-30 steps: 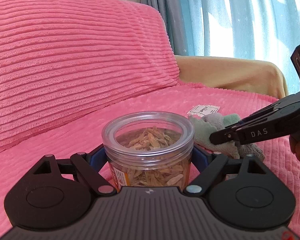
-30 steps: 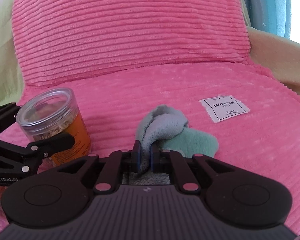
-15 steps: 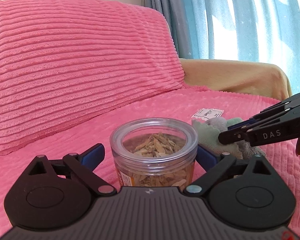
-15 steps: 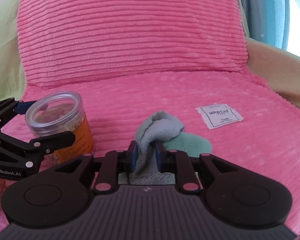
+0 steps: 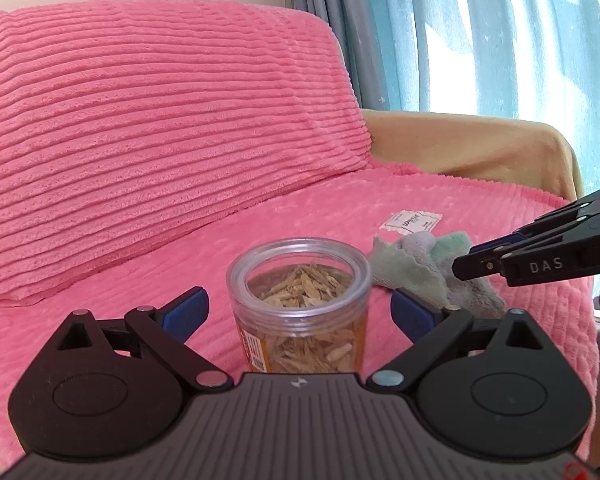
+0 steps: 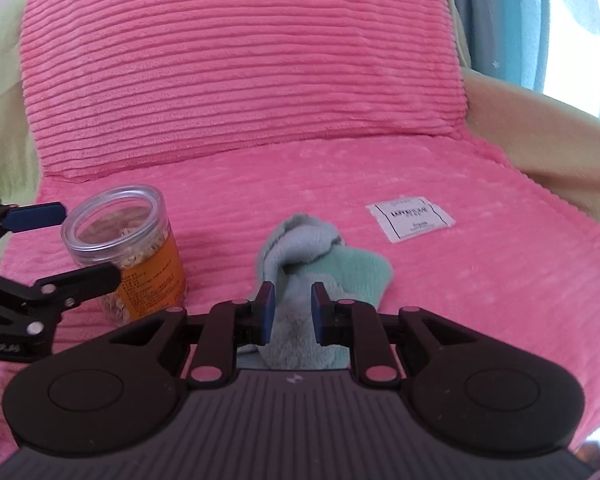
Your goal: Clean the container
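While unheld, jar point(image 5: 299, 308) between spread jaws

Bright daylight glows through the curtains point(image 5: 480, 40), blown out in patches; fisheye bends the edges, corners vignetted black

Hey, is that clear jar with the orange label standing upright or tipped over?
Upright. The jar stands on its base on the pink cover, round top facing up, between the open left gripper fingers.

A clear plastic jar point(image 5: 298, 304) with an orange label is seen upright on the pink cover, lidless, partly filled with pale dried flakes. Just to its right a grey and green cloth point(image 6: 320, 258) is crumpled in a heap, apart from it.
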`<state>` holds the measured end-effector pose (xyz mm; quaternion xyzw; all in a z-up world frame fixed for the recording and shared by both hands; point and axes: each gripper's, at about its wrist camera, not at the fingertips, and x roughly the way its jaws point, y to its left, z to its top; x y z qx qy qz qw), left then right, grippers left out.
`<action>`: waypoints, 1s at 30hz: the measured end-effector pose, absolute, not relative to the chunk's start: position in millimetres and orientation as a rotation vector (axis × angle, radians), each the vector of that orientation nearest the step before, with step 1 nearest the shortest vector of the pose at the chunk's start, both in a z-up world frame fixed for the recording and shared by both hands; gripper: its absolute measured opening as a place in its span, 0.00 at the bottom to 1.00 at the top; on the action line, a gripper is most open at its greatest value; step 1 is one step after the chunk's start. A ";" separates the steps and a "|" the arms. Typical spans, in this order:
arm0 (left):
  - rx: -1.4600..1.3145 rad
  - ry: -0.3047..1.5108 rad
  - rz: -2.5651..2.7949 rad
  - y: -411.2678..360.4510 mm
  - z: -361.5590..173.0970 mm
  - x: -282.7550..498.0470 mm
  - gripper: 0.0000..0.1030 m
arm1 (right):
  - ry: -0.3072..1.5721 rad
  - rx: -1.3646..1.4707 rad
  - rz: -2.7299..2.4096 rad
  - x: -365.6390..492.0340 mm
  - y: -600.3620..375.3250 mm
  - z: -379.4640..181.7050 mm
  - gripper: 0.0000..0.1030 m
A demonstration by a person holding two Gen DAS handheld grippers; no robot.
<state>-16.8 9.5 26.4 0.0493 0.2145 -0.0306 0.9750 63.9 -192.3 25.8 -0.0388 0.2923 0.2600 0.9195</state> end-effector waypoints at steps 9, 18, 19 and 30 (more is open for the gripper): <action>0.052 0.527 -0.038 -2.5 30.0 -28.3 0.99 | 0.653 -0.044 0.489 50.6 -202.2 27.4 0.15; 0.036 0.561 0.007 -9.6 26.4 -34.1 0.99 | 0.705 -0.005 0.442 34.2 -218.7 11.3 0.15; 0.029 0.570 0.007 -9.2 25.5 -33.2 0.99 | 0.713 -0.001 0.440 32.6 -220.5 10.1 0.15; -0.013 0.662 0.031 -9.0 15.3 -23.8 0.99 | 0.763 -0.038 0.395 37.1 -214.0 3.6 0.15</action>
